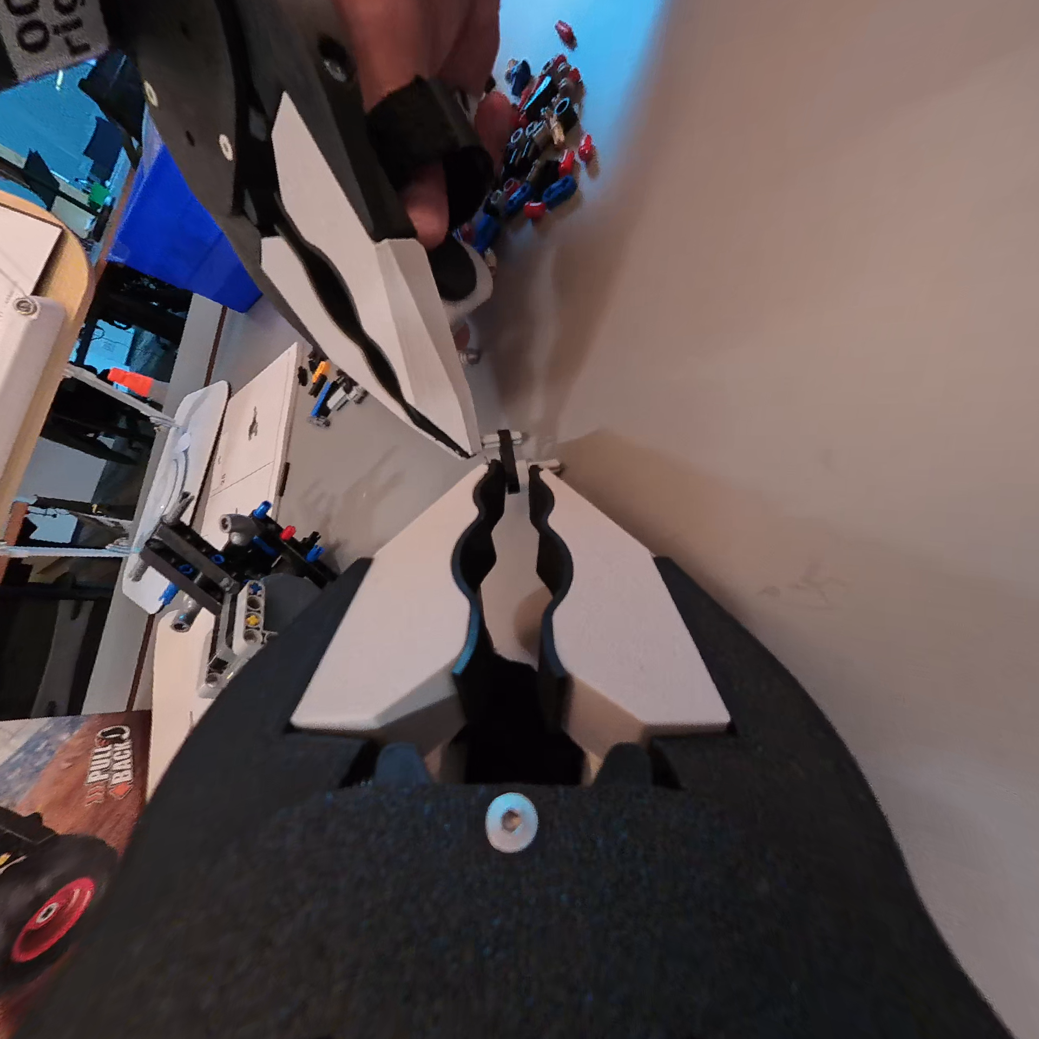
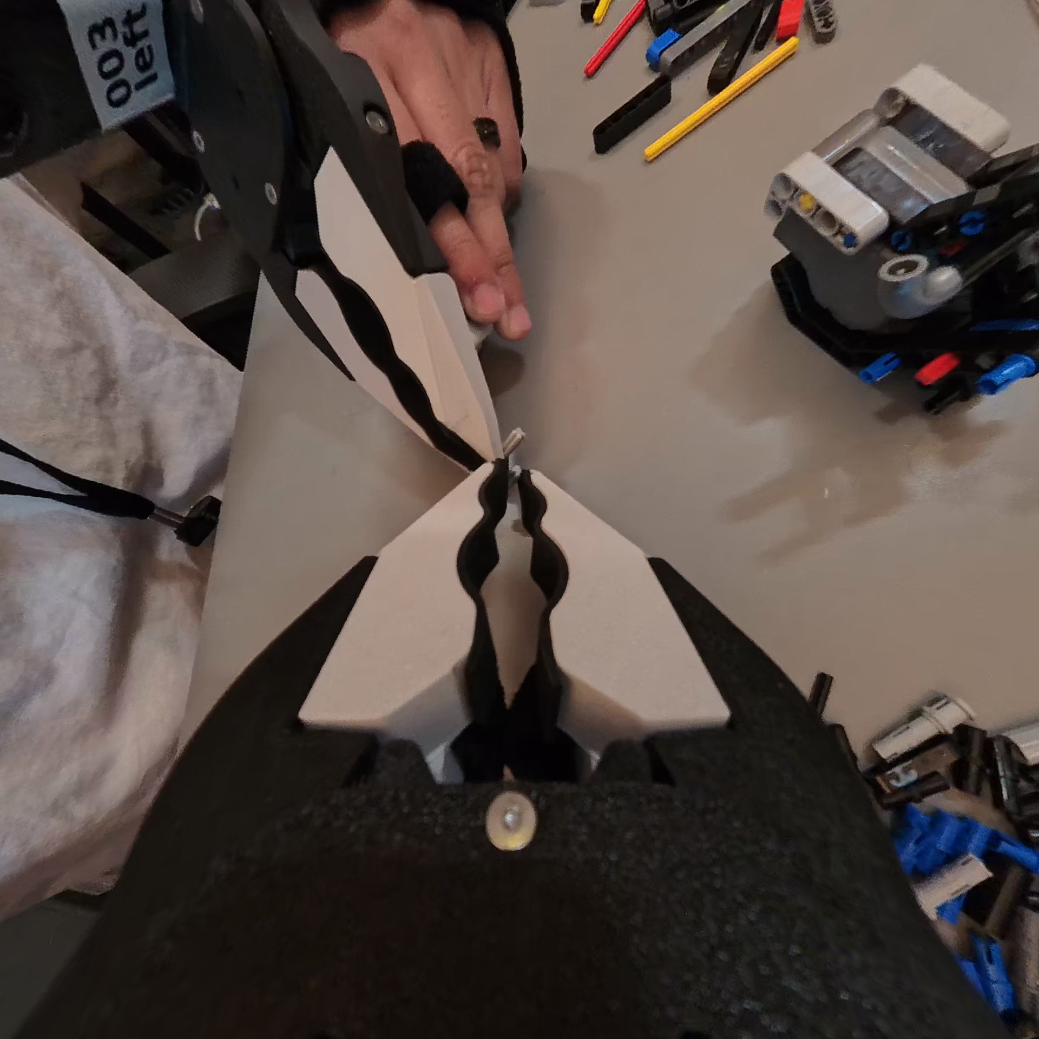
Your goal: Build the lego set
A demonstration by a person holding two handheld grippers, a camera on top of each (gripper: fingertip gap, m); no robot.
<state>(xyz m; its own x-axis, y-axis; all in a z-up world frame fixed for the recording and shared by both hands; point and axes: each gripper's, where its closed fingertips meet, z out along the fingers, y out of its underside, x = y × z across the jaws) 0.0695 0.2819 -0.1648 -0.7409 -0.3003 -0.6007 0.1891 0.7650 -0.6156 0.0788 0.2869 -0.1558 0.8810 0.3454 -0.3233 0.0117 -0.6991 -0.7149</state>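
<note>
My left gripper (image 1: 509, 475) is shut on a small black piece (image 1: 509, 458) that sits on a short light grey axle (image 1: 542, 462), held above the table. The right gripper's tip (image 1: 469, 452) comes in from the upper left and meets the axle's end. In the right wrist view my right gripper (image 2: 509, 472) is shut on the grey axle (image 2: 514, 438), and the left gripper's tip (image 2: 483, 461) touches it from the upper left. The black piece is hidden there. The partly built grey, black and blue model (image 2: 911, 253) stands to the right on the table; it also shows in the left wrist view (image 1: 236, 568).
Loose parts lie in piles (image 1: 540, 140) (image 2: 956, 815), and beams with red and yellow axles lie at the top (image 2: 719, 45). The set's box (image 1: 67, 815), a white booklet (image 1: 253, 427) and a blue bin (image 1: 174, 225) are at the side. A person's white garment (image 2: 84, 506) is at the table edge. Less than 4 cm separates the two grippers' tips.
</note>
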